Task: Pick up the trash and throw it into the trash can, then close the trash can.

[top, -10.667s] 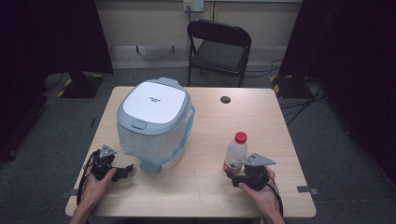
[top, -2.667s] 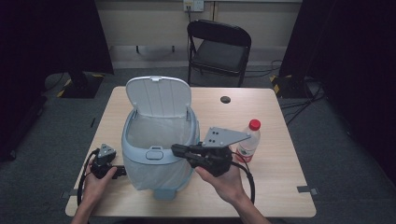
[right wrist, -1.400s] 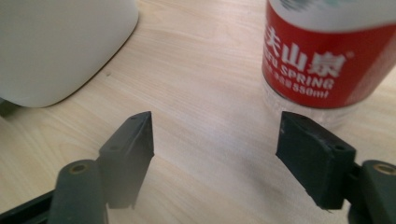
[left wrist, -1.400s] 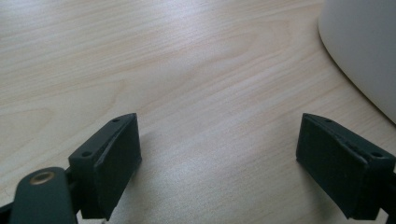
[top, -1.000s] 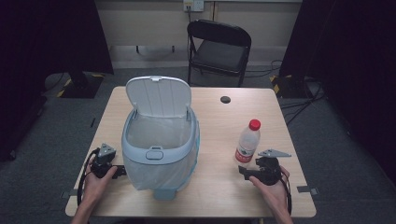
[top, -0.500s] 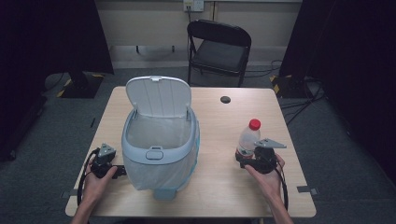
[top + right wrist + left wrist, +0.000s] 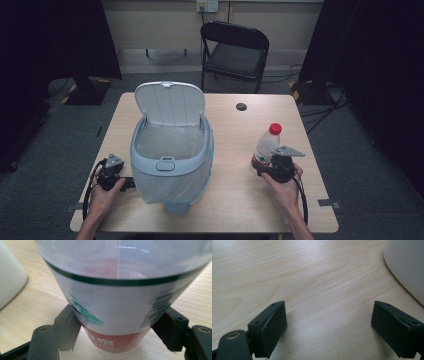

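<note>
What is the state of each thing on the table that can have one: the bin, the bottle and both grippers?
White plastic bin with grey-blue rim: lid up, liner inside, nothing seen in it.
Clear plastic bottle with red cap: upright on the table, capped, between the right jaws.
Right gripper: jaws have just been closing, pads against the bottle's lower part.
Left gripper: open, nothing between the jaws, low over the wooden table beside the bin.

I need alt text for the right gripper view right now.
The right gripper has its two black pads against the lower sides of a clear plastic bottle with a white and red label, standing on a light wooden table. A white bin wall edges the left.
</note>
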A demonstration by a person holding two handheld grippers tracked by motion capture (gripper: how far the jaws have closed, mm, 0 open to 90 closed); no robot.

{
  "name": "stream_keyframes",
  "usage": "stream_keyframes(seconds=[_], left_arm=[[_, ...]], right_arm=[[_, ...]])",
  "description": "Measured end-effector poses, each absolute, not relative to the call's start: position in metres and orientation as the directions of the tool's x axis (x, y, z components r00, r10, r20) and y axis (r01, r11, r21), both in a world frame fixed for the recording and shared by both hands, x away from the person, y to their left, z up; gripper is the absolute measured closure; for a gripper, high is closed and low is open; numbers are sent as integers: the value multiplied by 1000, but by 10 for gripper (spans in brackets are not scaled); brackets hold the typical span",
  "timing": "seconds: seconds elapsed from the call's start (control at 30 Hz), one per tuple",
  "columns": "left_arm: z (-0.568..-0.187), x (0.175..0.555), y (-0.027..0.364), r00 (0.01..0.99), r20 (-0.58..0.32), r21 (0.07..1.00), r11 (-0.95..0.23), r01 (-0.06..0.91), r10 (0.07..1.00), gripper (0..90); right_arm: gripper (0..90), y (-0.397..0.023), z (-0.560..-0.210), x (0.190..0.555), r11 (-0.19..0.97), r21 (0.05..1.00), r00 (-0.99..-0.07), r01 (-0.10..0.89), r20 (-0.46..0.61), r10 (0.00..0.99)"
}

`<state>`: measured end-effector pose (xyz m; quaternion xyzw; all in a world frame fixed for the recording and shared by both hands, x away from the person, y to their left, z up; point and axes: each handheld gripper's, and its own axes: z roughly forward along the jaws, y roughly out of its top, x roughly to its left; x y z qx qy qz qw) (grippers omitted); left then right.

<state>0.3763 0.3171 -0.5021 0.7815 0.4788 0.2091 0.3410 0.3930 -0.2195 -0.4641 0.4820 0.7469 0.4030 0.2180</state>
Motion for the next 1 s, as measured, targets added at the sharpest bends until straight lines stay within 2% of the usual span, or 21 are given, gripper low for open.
stream_keyframes(seconds=[1.0], left_arm=[[-502,378,317,453,-2,735,-306,605,892,112]], right_arm=[[287,-202,-426,364,156,860,-560,486,169,811]])
